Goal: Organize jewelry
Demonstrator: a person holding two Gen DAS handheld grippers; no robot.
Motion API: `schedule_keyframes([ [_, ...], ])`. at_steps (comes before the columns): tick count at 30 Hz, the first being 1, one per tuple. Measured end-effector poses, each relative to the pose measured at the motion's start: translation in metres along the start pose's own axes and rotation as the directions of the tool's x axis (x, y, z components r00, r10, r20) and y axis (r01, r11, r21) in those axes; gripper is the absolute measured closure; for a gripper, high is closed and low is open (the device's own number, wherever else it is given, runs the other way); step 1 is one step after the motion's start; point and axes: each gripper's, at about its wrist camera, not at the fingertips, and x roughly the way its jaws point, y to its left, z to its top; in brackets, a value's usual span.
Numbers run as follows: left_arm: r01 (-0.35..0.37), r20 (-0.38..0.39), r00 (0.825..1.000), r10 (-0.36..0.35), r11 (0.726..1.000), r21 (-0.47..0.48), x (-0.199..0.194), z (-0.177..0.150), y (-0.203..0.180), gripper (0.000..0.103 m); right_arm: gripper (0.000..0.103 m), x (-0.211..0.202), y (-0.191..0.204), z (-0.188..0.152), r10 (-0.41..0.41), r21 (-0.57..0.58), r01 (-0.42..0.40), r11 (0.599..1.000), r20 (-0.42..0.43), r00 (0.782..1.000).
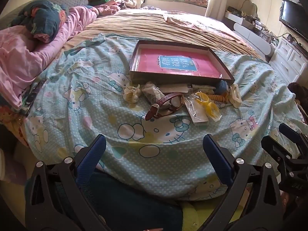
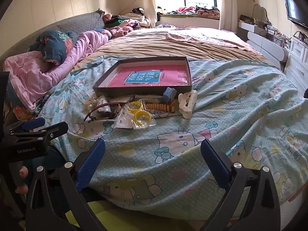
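Note:
A shallow dark box lid [image 1: 132, 61] [image 2: 189, 71] with a pink book inside lies on the bed. In front of it sits a pile of jewelry: a maroon-strapped watch [image 1: 163, 104] [image 2: 104, 111], yellow rings in a clear bag [image 1: 207, 105] [image 2: 139, 115], an orange beaded bracelet [image 1: 218, 97] [image 2: 159, 106], a white hair claw [image 1: 236, 95] [image 2: 186, 102], a cream hair clip [image 1: 130, 93] and a small blue box [image 1: 221, 86] [image 2: 169, 93]. My left gripper [image 1: 154, 146] and right gripper [image 2: 153, 148] hover open over the near bed edge, short of the pile, nothing between their fingers.
The bed carries a light blue cartoon-cat sheet [image 1: 96, 96] [image 2: 240, 105], with pink bedding and pillows [image 1: 28, 53] at the left. White drawers [image 1: 290, 61] and a wall TV [image 1: 292, 17] stand at the right. In each wrist view the other gripper shows at the frame's side.

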Motion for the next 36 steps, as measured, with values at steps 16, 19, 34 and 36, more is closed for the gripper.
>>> schedule_keyframes([
  [16, 0.001, 0.007, 1.0, -0.001, 1.0, 0.001, -0.0014, -0.0004, 0.0013, 0.009, 0.004, -0.0016, 0.0034, 0.0009, 0.001, 0.0, -0.001, 1.0, -0.001, 1.0],
  [19, -0.001, 0.009, 1.0, 0.001, 1.0, 0.001, -0.0015, -0.0006, 0.0011, 0.009, 0.004, -0.0018, 0.0034, 0.0011, 0.002, 0.0, -0.002, 1.0, -0.002, 1.0],
  [34, -0.001, 0.011, 1.0, 0.001, 1.0, 0.0, -0.0015, -0.0009, 0.0012, 0.009, 0.004, -0.0004, 0.0068, 0.0008, 0.004, -0.002, -0.004, 1.0, 0.001, 1.0],
  [36, 0.002, 0.011, 1.0, -0.002, 1.0, 0.0, -0.0017, -0.0005, 0.0012, 0.009, 0.004, -0.0003, 0.0071, 0.0012, 0.002, -0.003, -0.002, 1.0, 0.0, 1.0],
])
